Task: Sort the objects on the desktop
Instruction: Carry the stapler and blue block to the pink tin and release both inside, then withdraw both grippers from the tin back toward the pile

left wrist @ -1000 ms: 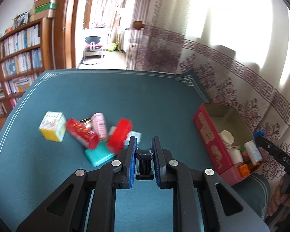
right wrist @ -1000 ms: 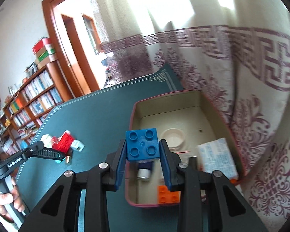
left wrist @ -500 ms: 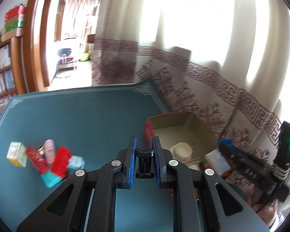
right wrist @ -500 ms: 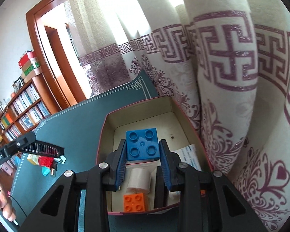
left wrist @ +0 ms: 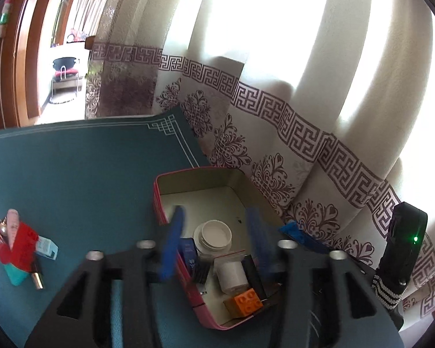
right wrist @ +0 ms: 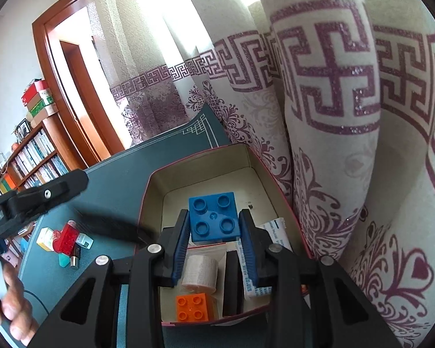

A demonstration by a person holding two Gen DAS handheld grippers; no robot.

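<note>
A pink tin box (left wrist: 159,200) stands on the teal mat by the curtain. It holds an orange brick (left wrist: 246,304), a white jar (left wrist: 214,232), a white roll (left wrist: 232,275) and a small black thing (left wrist: 201,269). My left gripper (left wrist: 216,214) hovers over the box, its jaws opening, blurred, with nothing between them. My right gripper (right wrist: 214,216) is above the same box (right wrist: 148,191), its jaws opening. A blue brick (right wrist: 213,217) sits tilted between the pads with slim gaps on both sides. The orange brick (right wrist: 192,308) lies below it.
A pile remains on the mat to the left: a red brick (left wrist: 23,246), a pink tube (left wrist: 13,223), a teal piece (left wrist: 14,275) and a yellow box (right wrist: 45,239). A patterned curtain (left wrist: 275,133) hangs close behind the box. A bookshelf (right wrist: 34,159) stands far left.
The left gripper swung right over the tin and opened, letting go of the small black thing it held. The right gripper's pads have parted from the blue brick.
</note>
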